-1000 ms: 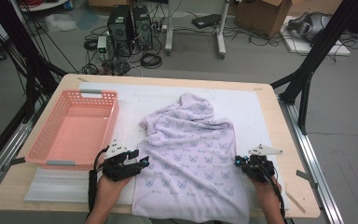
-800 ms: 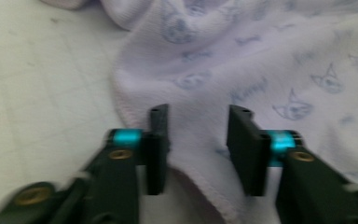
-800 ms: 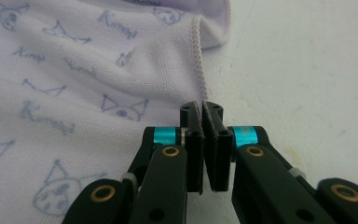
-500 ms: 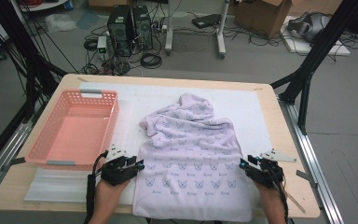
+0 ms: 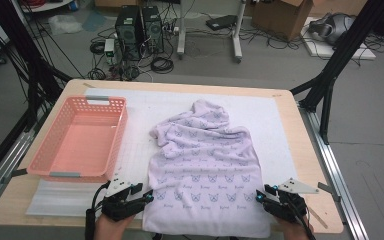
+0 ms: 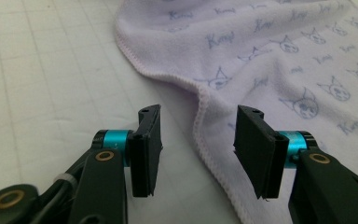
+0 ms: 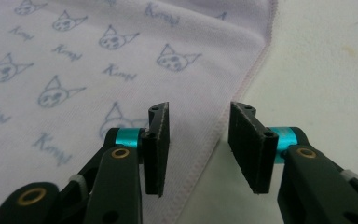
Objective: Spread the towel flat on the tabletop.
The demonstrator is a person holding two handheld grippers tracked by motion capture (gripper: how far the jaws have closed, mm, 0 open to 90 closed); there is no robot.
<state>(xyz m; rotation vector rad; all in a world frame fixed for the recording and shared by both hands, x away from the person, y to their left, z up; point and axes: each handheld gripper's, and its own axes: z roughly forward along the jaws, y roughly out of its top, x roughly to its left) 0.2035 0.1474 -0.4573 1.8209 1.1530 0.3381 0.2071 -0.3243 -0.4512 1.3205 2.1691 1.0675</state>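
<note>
Both grippers, left (image 5: 147, 196) and right (image 5: 259, 196), straddle the towel's (image 5: 205, 170) side hems at the bench's near edge, fingers parted after opening, pinching nothing; closing crooked could miss a hem.

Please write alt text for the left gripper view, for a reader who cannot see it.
The left gripper, jaws open, straddles the stitched side edge of a lilac towel printed with cat faces, lying on a white gridded mat.

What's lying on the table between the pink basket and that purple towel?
Nothing lies there: in the high view, only a bare strip of the white mat separates the pink basket from the towel.
</note>
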